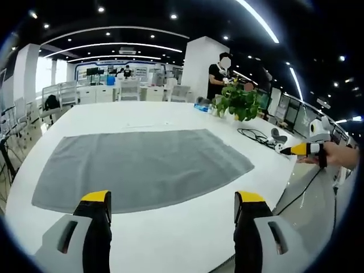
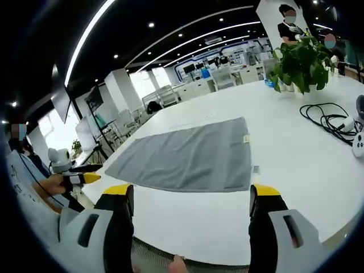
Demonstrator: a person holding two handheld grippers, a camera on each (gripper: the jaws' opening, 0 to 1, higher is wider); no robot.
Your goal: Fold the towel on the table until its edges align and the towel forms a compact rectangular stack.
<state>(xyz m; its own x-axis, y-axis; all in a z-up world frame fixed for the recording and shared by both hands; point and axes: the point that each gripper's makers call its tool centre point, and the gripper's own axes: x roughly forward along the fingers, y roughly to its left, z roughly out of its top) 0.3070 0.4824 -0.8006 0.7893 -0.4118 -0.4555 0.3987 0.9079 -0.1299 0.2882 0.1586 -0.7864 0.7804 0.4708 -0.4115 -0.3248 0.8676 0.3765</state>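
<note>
Bare white table (image 1: 170, 227) surrounds a grey towel (image 1: 142, 168) lying flat and unfolded at its middle, short of a potted plant (image 1: 239, 102) and black cable (image 2: 327, 119). The left gripper (image 1: 173, 207) and right gripper (image 2: 190, 199) hover over the near edge, jaws apart.

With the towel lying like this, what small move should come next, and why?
Probably lower both grippers to the towel's near edge. It lies flat and unfolded on the white table, and the left gripper and right gripper hover short of it with jaws apart, holding nothing.
</note>
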